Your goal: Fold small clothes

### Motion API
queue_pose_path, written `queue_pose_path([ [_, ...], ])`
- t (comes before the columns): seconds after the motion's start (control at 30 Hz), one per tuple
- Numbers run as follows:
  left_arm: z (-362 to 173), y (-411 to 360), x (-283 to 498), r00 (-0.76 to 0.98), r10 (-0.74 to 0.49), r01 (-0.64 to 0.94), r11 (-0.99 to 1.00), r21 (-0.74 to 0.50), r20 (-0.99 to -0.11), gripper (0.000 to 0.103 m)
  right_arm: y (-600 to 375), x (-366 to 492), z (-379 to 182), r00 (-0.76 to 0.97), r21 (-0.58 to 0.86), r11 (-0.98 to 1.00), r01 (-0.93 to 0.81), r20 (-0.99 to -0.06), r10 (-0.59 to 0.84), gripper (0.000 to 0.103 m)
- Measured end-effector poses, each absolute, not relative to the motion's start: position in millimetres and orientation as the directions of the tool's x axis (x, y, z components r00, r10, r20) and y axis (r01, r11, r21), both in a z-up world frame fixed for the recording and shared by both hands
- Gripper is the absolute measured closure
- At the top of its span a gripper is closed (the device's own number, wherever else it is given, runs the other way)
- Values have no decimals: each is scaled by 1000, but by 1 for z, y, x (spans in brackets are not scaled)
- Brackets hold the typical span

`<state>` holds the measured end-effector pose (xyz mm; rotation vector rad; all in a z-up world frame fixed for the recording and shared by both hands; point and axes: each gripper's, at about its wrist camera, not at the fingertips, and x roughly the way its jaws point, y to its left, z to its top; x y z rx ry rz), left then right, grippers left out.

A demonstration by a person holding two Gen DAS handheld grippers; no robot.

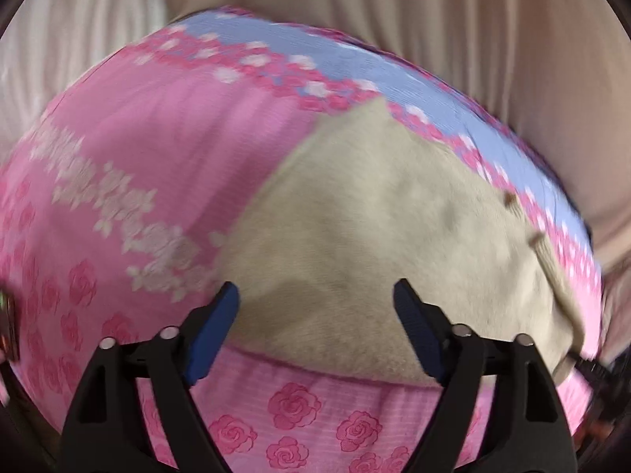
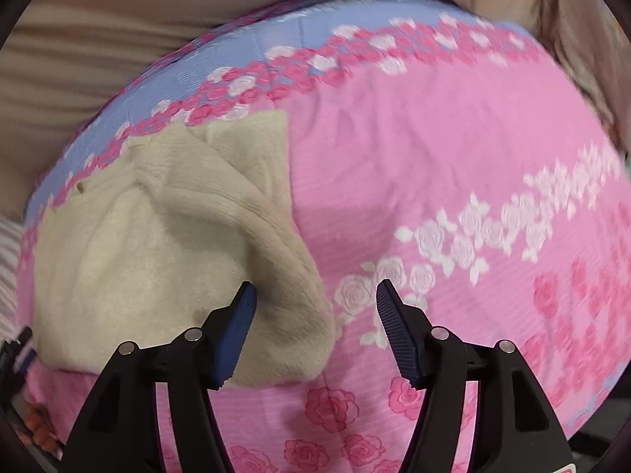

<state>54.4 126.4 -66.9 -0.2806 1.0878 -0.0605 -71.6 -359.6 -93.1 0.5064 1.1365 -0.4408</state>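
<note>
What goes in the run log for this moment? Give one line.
left gripper: open, above beige garment | right gripper: open, nothing gripped | garment: partly folded on pink floral cover

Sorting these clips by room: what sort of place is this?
Probably a bedroom or living room at home. A small beige fleece garment lies on a pink rose-print quilt, which is spread over a raised surface, with beige curtain-like drapery behind it.

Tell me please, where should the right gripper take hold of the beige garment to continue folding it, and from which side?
Probably the rounded folded end of the beige garment nearest the right gripper, which stands open. That end is thick and raised above the pink floral cover. Come from above, one finger on each side of its edge; the flat middle offers nothing to pinch.
</note>
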Motion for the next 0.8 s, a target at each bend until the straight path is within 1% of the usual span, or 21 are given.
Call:
queue_pose_path([
  [0.07, -74, 130, 56, 433, -187, -108, 960, -257, -882, 24, -361, -75, -99, 375, 201, 792, 577, -926, -39, 40],
  [0.13, -81, 127, 57, 401, -161, -110, 969, -221, -902, 24, -359, -73, -105, 383, 221, 795, 565, -924, -15, 40],
  [0.2, -86, 125, 57, 388, -174, -107, 967, -231, -905, 23, -355, -70, -109, 387, 235, 803, 548, -922, 6, 37],
  [0.27, -96, 127, 58, 368, -173, -141, 961, -239, -914, 20, -353, -66, -114, 385, 252, 806, 536, -922, 32, 34],
  [0.33, -112, 133, 60, 325, -212, -205, 935, -288, -921, 17, -354, -63, -121, 382, 289, 794, 535, -921, 77, 33],
  [0.4, -111, 134, 61, 347, -227, -213, 926, -312, -910, 15, -358, -61, -129, 385, 325, 771, 548, -916, 112, 29],
  [0.47, -111, 131, 63, 342, -221, -204, 931, -302, -913, 14, -361, -61, -130, 408, 363, 748, 555, -903, 136, 20],
  [0.5, -111, 130, 64, 341, -230, -203, 929, -310, -912, 15, -361, -60, -131, 411, 371, 741, 560, -901, 140, 19],
  [0.57, -110, 127, 68, 343, -261, -203, 917, -343, -902, 24, -358, -56, -131, 408, 366, 742, 562, -903, 135, 16],
  [0.6, -108, 126, 70, 342, -284, -197, 910, -364, -896, 33, -355, -53, -130, 408, 360, 751, 554, -903, 132, 18],
  [0.63, -107, 124, 72, 337, -296, -195, 907, -374, -894, 41, -353, -50, -129, 416, 370, 760, 534, -898, 145, 36],
  [0.67, -108, 124, 73, 335, -306, -196, 903, -383, -891, 45, -351, -47, -129, 428, 405, 758, 510, -885, 185, 66],
  [0.7, -108, 124, 75, 332, -314, -200, 898, -392, -889, 53, -350, -44, -128, 423, 411, 752, 515, -885, 194, 66],
  [0.73, -107, 126, 76, 332, -330, -208, 888, -410, -884, 67, -348, -41, -123, 429, 404, 761, 508, -884, 183, 77],
  [0.77, -104, 129, 76, 345, -351, -216, 873, -437, -871, 73, -347, -39, -117, 439, 401, 769, 497, -881, 176, 82],
  [0.8, -99, 132, 75, 358, -368, -224, 858, -461, -858, 77, -346, -37, -108, 452, 393, 781, 485, -878, 160, 84],
])
